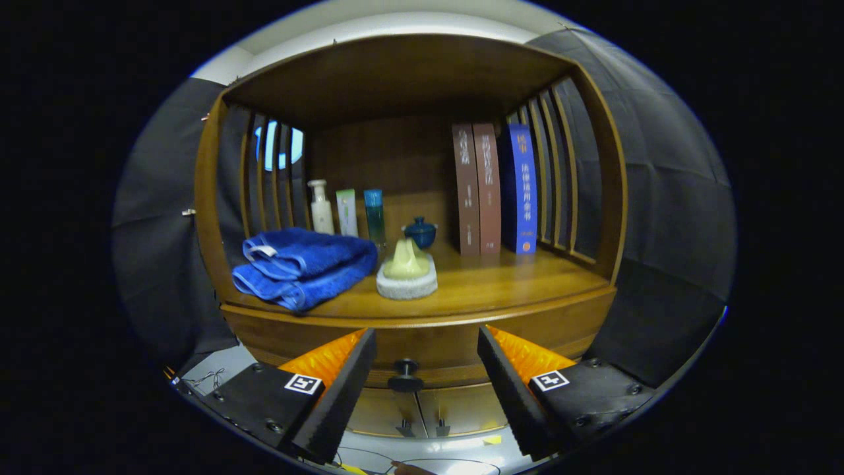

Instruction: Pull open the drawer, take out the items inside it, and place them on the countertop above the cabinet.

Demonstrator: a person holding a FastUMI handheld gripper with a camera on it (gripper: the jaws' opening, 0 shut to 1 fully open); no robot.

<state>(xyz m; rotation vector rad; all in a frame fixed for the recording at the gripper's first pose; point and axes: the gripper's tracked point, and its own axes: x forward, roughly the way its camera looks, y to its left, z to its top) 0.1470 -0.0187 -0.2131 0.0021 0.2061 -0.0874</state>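
The gripper (425, 369) is held spread wide, its two fingers well apart and pressing on nothing. Between them, a little ahead of the tips, sits the dark round knob (405, 376) of the drawer (422, 353), whose wooden front runs across just under the countertop (501, 287). The knob lies nearer the left finger (343, 389) than the right finger (508, 389), touching neither. The drawer front looks flush with the cabinet (211, 218); what is inside it cannot be seen. Below the drawer, two pale cabinet doors meet at a seam with two small handles (422, 429) side by side. Beyond the fingers, on the countertop inside the open wooden frame, a folded blue towel (300, 267) lies at the left near the front edge. Just beside it, to the right, stands a pale green piece on a round whitish base (407, 274). Behind these, against the back, stand a white bottle (321, 208), a pale tube (347, 212) and a teal bottle (374, 214) in a row, and a small dark blue lidded pot (420, 232) to their right. Further right, three books (498, 191) stand upright together, two brown and one blue, close to the slatted right side of the frame. Slats also form the left side.
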